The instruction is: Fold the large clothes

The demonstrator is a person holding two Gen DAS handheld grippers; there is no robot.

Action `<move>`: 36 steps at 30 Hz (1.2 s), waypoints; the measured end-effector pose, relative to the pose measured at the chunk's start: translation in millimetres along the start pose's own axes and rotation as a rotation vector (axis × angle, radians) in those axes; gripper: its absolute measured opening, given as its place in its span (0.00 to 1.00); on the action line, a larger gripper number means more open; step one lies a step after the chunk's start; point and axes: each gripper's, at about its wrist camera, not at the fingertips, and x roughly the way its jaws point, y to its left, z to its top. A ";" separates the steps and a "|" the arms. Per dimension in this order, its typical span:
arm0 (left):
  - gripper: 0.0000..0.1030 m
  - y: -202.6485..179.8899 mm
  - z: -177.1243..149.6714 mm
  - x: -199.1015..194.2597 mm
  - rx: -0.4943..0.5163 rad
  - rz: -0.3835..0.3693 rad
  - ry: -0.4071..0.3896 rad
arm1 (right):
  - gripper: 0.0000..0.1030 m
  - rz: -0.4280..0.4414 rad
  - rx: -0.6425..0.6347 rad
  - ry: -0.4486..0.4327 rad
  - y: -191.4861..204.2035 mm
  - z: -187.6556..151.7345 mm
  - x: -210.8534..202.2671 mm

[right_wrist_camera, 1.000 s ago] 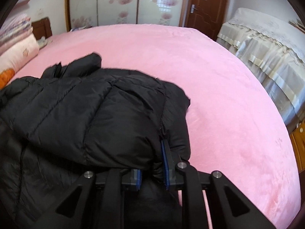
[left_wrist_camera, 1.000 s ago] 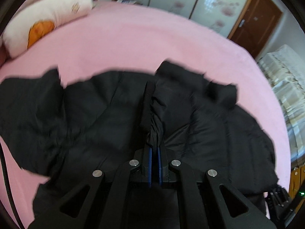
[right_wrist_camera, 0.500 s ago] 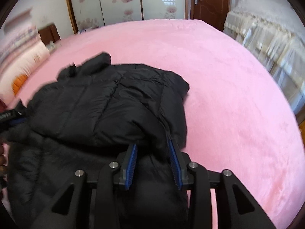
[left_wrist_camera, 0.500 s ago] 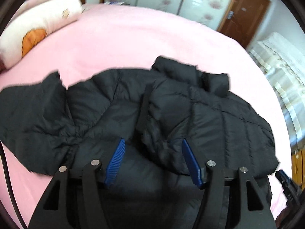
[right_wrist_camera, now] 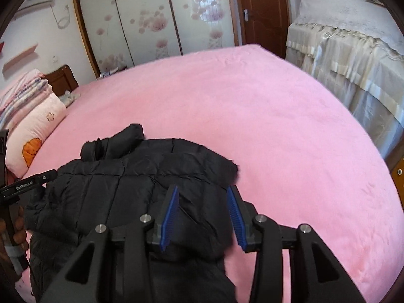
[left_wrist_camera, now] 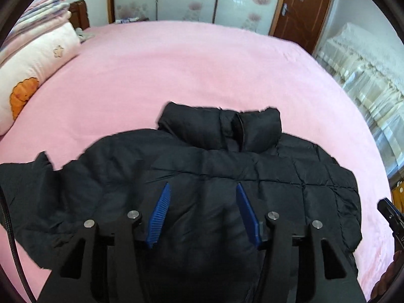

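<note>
Both hand-held grippers — left [left_wrist_camera: 202, 189], right [right_wrist_camera: 202, 193] — released black jacket [left_wrist_camera: 277, 176].

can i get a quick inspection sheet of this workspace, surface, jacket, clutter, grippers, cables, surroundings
surface: pink bedspread, smooth, mostly bare beyond the jacket
job's things: black puffer jacket lies flat near the front edge, collar pointing away, one sleeve spread out to the side
clutter: pillow and folded blankets at the head of the bed
grippers: left gripper open above the jacket, nothing between its pads; its jaws have just been closing a little. right gripper open over the jacket's edge, jaws just been opening, pads not pressing
cables: black cable at the left rim of the left view
surroundings: flowered wardrobe doors, brown door, covered furniture
</note>
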 end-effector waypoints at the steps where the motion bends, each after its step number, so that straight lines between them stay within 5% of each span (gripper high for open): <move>1: 0.50 -4.8 2.3 7.5 0.007 0.016 0.007 | 0.36 0.008 -0.013 0.011 7.5 3.2 10.3; 9: 0.50 -6.8 7.9 58.2 0.010 0.128 0.065 | 0.29 -0.019 -0.078 0.097 42.0 19.9 83.6; 15: 0.50 7.7 -0.8 67.1 -0.002 0.097 0.079 | 0.23 -0.155 -0.087 0.162 8.5 17.8 124.3; 24: 0.50 0.6 -15.7 29.8 0.055 0.120 0.014 | 0.23 -0.010 0.014 0.106 -6.6 15.1 72.0; 32: 0.54 5.7 -39.1 -0.9 0.005 0.068 0.004 | 0.23 0.098 -0.112 0.018 45.4 -16.1 15.8; 36: 0.54 13.0 -47.2 6.7 0.007 0.087 0.030 | 0.23 0.047 -0.161 0.029 51.4 -30.8 24.8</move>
